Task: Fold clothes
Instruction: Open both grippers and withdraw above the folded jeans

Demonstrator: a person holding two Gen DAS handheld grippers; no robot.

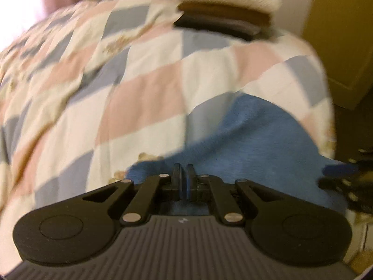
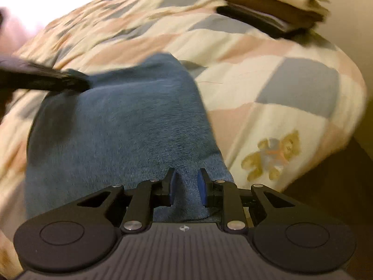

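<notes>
The blue cloth (image 2: 121,121) lies on the bed (image 2: 291,88), soft, light and floppy. The left tongs (image 1: 183,177) are pinched on its edge, it seems through the blur; the right tongs (image 2: 185,184) stand apart astride a ridge, a fair place to grip.

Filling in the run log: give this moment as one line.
left gripper: shut on blue garment | right gripper: open, around fold | surface: checked quilt | stack: folded
</notes>
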